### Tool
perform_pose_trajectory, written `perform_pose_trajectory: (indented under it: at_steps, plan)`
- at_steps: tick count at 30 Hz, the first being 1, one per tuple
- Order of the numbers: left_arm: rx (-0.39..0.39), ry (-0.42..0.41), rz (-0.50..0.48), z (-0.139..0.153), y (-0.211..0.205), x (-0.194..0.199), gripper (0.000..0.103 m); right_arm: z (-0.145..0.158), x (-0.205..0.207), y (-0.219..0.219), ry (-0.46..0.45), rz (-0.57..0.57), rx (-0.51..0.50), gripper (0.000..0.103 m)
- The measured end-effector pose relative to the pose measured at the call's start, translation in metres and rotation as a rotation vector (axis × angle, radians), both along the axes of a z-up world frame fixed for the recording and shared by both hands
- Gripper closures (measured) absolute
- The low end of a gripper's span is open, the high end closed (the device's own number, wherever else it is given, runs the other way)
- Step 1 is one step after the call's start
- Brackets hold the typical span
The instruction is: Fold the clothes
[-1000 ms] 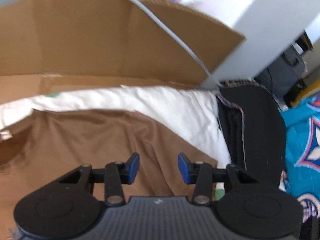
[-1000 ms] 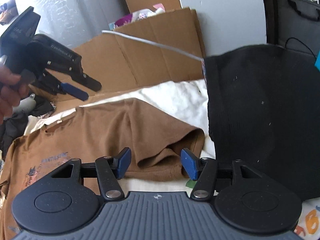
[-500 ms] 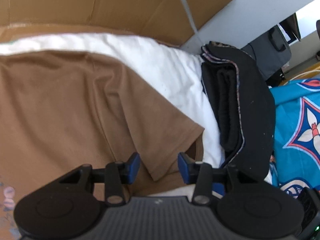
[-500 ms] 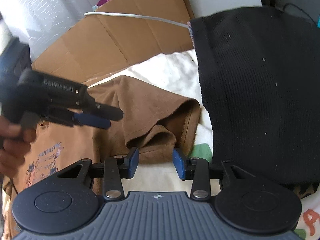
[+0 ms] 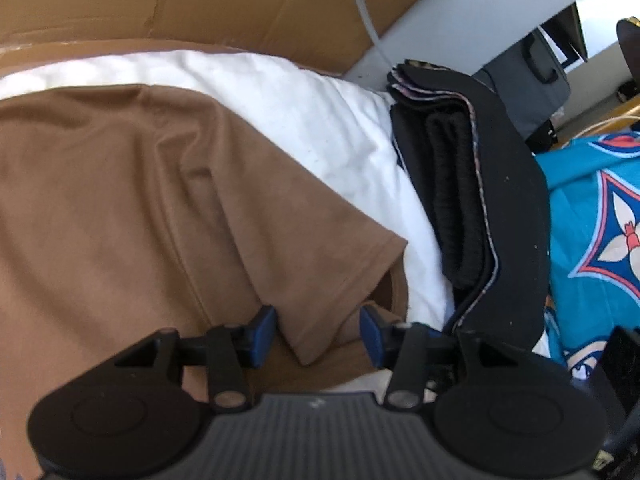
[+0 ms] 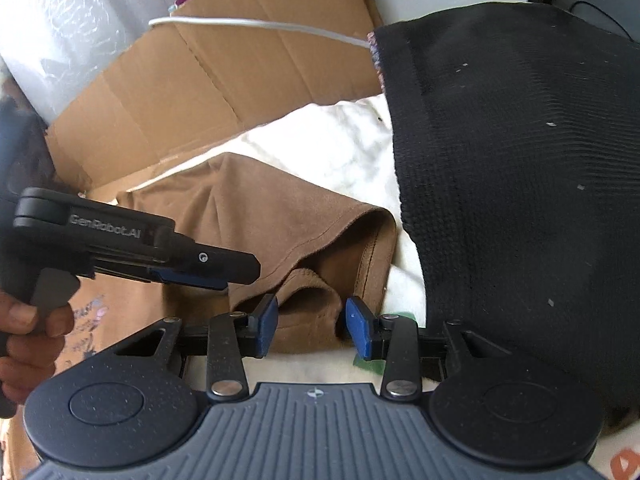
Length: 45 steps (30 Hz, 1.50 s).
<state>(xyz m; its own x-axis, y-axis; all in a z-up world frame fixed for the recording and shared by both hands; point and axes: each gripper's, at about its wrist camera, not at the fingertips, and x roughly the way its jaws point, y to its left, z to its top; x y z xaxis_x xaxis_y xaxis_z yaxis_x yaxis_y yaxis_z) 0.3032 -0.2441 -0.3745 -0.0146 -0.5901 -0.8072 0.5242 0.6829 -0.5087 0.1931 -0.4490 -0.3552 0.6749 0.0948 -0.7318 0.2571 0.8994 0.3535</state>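
A brown T-shirt (image 5: 140, 208) lies spread over a white sheet (image 5: 320, 112), its short sleeve (image 5: 332, 276) pointing toward a stack of black clothes. My left gripper (image 5: 317, 336) is open, and a folded corner of that sleeve lies between its blue pads (image 5: 262, 334). In the right wrist view the same sleeve (image 6: 320, 248) bunches up with its cuff between the fingers of my open right gripper (image 6: 310, 326). The left gripper (image 6: 200, 262) also shows there from the side, held by a hand (image 6: 28, 332) just left of the sleeve.
Folded black clothes (image 5: 480, 208) (image 6: 520, 180) are piled right beside the sleeve. Flattened cardboard (image 5: 180, 4) (image 6: 224, 80) stands behind the sheet, with a white cable (image 6: 260, 26) across it. A blue patterned cloth (image 5: 592, 220) lies at far right.
Both grippers have come lower and closer onto the brown sleeve. The left one swung from the cardboard down to the sleeve's corner. The right one narrowed its opening and moved up to the cuff.
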Motion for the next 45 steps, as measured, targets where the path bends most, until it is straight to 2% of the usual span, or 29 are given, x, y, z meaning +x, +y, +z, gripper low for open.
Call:
perform_pose_trajectory:
  at_steps: [1,2,3,4,11,20,22,23,27,29,31,35,40,45]
  plan:
    - [-0.008,0.009,0.009,-0.002,0.0,0.001,0.058,-0.002,0.001,0.0,0.006,0.004,0.0,0.067]
    - [-0.015,0.021,0.02,-0.005,0.0,0.002,0.072,-0.005,0.003,0.0,0.011,0.007,0.0,0.085]
    - [-0.021,0.028,0.025,-0.005,-0.001,0.004,0.084,-0.006,0.004,0.0,0.016,0.012,0.001,0.092]
    - [-0.026,0.035,0.028,-0.006,-0.002,0.006,0.102,-0.006,0.004,0.001,0.014,0.02,0.002,0.097]
    - [-0.096,-0.016,0.017,0.017,-0.018,0.019,0.1,0.003,-0.009,0.005,-0.036,0.059,-0.036,0.099]
    - [-0.135,-0.059,-0.031,0.043,-0.066,0.045,0.1,-0.002,-0.016,0.011,-0.026,0.113,-0.091,0.099]
    - [-0.124,-0.077,-0.043,0.048,-0.068,0.045,0.096,-0.003,-0.016,0.011,-0.023,0.119,-0.093,0.099]
    - [-0.12,-0.081,-0.047,0.05,-0.07,0.045,0.091,-0.003,-0.015,0.011,-0.022,0.12,-0.093,0.099]
    - [-0.091,-0.103,-0.073,0.052,-0.077,0.043,0.079,-0.004,-0.011,0.013,-0.019,0.128,-0.096,0.099]
    - [-0.062,-0.128,-0.1,0.052,-0.082,0.038,0.063,-0.005,-0.01,0.013,-0.014,0.128,-0.096,0.098]
    - [-0.035,-0.168,-0.143,0.053,-0.086,0.03,0.058,-0.006,-0.01,0.013,-0.011,0.126,-0.096,0.097]
    - [0.011,-0.216,-0.197,0.046,-0.097,0.021,0.058,-0.005,-0.011,0.012,-0.013,0.109,-0.093,0.096]
    - [0.065,-0.209,-0.193,0.019,-0.105,0.031,0.059,-0.003,-0.015,0.01,-0.011,0.085,-0.103,0.094]
    - [0.076,-0.213,-0.19,0.001,-0.111,0.04,0.059,0.0,-0.024,0.006,-0.003,0.047,-0.074,0.093]
